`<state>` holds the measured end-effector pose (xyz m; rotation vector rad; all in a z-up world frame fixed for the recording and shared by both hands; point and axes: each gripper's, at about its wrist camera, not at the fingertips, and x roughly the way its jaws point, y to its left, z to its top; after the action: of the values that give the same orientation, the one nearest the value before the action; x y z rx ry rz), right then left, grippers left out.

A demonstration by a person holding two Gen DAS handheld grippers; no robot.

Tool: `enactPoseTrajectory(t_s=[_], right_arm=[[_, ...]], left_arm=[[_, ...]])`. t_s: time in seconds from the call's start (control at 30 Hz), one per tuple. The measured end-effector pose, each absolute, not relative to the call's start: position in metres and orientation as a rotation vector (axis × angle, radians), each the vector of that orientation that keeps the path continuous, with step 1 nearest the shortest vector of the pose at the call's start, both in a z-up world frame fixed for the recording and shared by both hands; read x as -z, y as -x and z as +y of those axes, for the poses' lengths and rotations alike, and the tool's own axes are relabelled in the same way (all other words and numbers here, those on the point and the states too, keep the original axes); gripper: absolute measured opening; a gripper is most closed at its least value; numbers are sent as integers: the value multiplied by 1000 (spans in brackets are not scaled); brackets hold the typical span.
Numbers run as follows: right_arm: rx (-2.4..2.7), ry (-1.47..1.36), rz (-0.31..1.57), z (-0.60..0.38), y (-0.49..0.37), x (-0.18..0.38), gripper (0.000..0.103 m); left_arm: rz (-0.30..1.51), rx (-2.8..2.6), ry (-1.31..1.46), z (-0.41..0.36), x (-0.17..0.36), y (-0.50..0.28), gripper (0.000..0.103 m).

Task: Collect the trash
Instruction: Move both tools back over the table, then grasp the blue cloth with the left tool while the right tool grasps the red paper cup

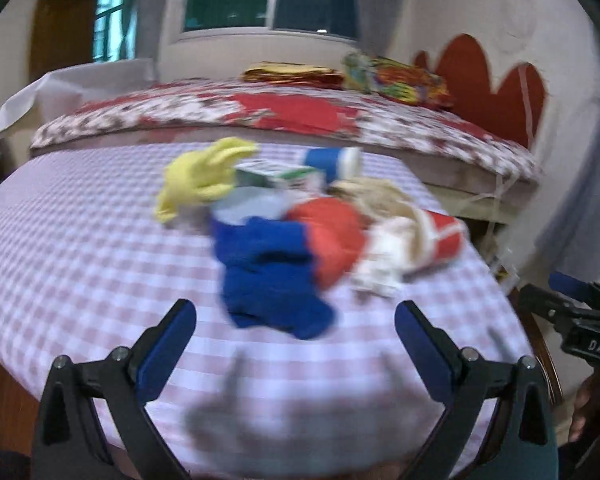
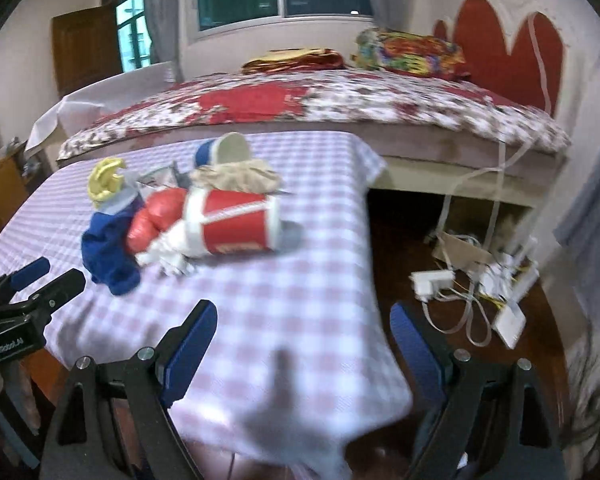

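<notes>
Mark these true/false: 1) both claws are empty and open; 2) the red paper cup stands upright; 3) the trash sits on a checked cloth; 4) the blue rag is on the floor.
1) True: the left claw and right claw are open, nothing between the jaws.
2) False: the red-and-white paper cup lies on its side.
3) True: the pile rests on the pink-and-white checked tablecloth.
4) False: the crumpled blue rag lies on the cloth, beside the yellow rubber glove.

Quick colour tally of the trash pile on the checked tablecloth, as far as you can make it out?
Blurred, so approximate:
Yellow: 1, glove
Blue: 2, cloth, blue-and-white cup
Red/orange: 2, red cup, orange wad
Green-white: 1, carton
Beige: 1, crumpled paper
White: 1, tissue
Total: 8
</notes>
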<state>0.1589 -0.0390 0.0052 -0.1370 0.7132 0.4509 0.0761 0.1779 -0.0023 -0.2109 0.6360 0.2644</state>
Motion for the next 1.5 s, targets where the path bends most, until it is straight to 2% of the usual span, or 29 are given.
enactPoseTrajectory(t_s=[0.23, 0.8, 0.93, 1.07, 1.17, 1.2, 1.23, 1.3, 1.5], right_arm=[[-496, 125, 738, 5, -189, 4, 90], [-556, 29, 802, 30, -238, 27, 90], [-572, 33, 808, 33, -245, 31, 96], [-572, 16, 810, 31, -251, 31, 96], [-571, -18, 792, 24, -250, 28, 96], [-582, -24, 783, 23, -249, 26, 95], [-589, -20, 777, 22, -247, 25, 89], [-588, -3, 766, 23, -244, 23, 88], [-563, 73, 707, 21, -228, 15, 87]], left_arm=[[666, -265, 241, 204, 21, -95, 99], [695, -197, 291, 214, 33, -118, 76], [699, -185, 291, 213, 34, -122, 72], [705, -170, 299, 213, 35, -124, 65], [696, -167, 304, 214, 33, -124, 54], [694, -164, 305, 214, 33, -123, 51], [692, -160, 305, 214, 33, -123, 49], [684, -157, 305, 213, 31, -121, 44], [660, -152, 288, 210, 23, -112, 41]])
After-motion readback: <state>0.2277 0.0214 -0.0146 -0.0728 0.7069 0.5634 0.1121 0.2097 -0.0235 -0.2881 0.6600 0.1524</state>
